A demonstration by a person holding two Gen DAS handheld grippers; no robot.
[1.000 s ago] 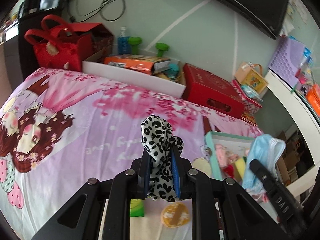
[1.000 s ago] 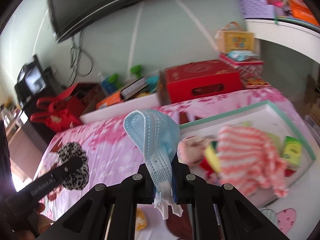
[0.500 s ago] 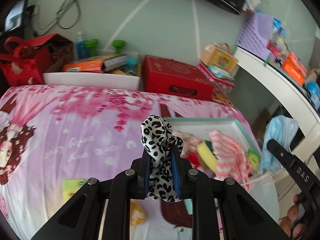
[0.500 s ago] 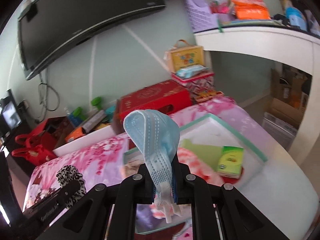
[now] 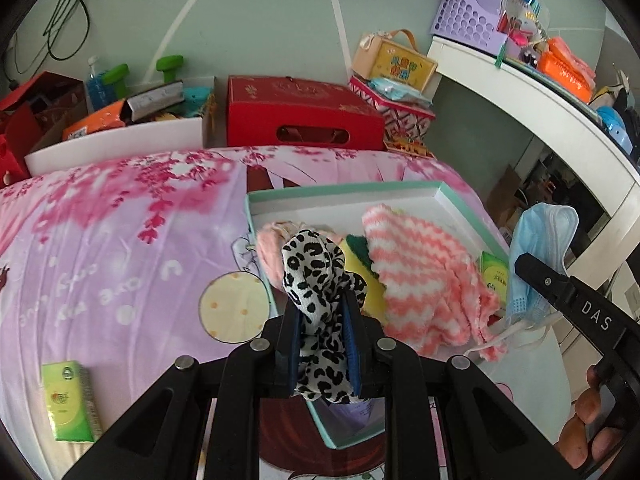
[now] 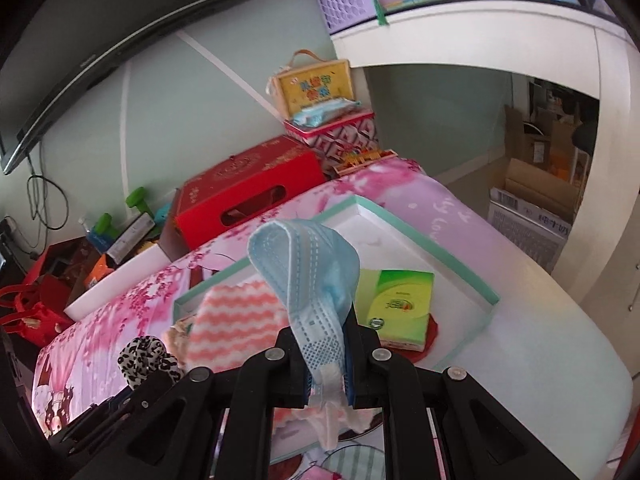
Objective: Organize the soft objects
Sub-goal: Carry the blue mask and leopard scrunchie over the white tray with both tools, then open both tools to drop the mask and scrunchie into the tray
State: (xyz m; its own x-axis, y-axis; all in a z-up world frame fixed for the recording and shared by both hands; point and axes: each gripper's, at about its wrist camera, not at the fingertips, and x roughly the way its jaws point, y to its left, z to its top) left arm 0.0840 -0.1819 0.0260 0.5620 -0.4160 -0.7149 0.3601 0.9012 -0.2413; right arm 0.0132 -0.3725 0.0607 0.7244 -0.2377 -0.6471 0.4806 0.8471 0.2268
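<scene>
My left gripper [image 5: 322,312] is shut on a leopard-print scrunchie [image 5: 316,276] and holds it over the near left part of the mint-rimmed white tray [image 5: 344,191]. My right gripper [image 6: 327,344] is shut on a blue face mask [image 6: 310,268] above the same tray [image 6: 424,236]; the mask also shows in the left wrist view [image 5: 540,248]. In the tray lie a pink-and-white striped cloth [image 5: 424,268], a yellow-green sponge [image 5: 360,256], a pink fluffy item [image 5: 270,248] and a green tissue pack [image 6: 400,300]. The scrunchie also shows in the right wrist view [image 6: 146,358].
The tray sits on a pink floral bedspread [image 5: 120,220]. A green tissue pack [image 5: 70,400] lies at the near left. A red box [image 5: 300,114] and a white box of clutter [image 5: 120,136] stand at the back. A white desk [image 5: 540,112] curves on the right.
Both grippers have moved right and forward over the tray, each still holding its item. The tray now fills more of both views.
</scene>
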